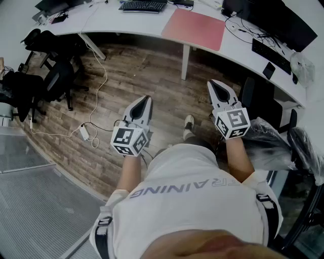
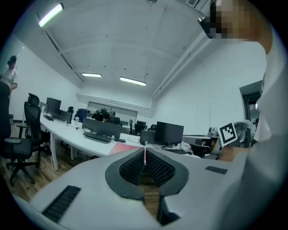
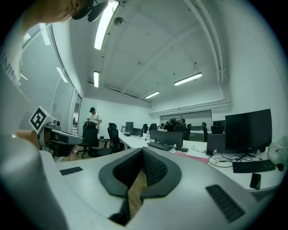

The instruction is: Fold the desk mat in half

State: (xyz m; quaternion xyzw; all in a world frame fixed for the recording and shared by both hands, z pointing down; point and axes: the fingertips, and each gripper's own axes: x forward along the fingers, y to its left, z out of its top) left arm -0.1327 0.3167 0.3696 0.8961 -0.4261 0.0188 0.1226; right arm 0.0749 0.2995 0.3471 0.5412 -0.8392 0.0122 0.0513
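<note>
The pink desk mat (image 1: 194,29) lies flat on the white desk (image 1: 126,23) at the top of the head view. It shows as a thin pink strip in the left gripper view (image 2: 122,147) and in the right gripper view (image 3: 193,155). Both grippers hang in the air over the wooden floor, well short of the desk. My left gripper (image 1: 147,99) points toward the desk with its jaws together and nothing in them (image 2: 145,150). My right gripper (image 1: 213,83) is likewise shut and empty (image 3: 143,150).
A keyboard (image 1: 143,6) and monitors stand on the desk beside the mat. Black office chairs (image 1: 55,76) are at the left, and a power strip with cable (image 1: 83,132) lies on the floor. Plastic-covered chairs (image 1: 273,144) stand at the right. A person (image 3: 93,117) stands far off.
</note>
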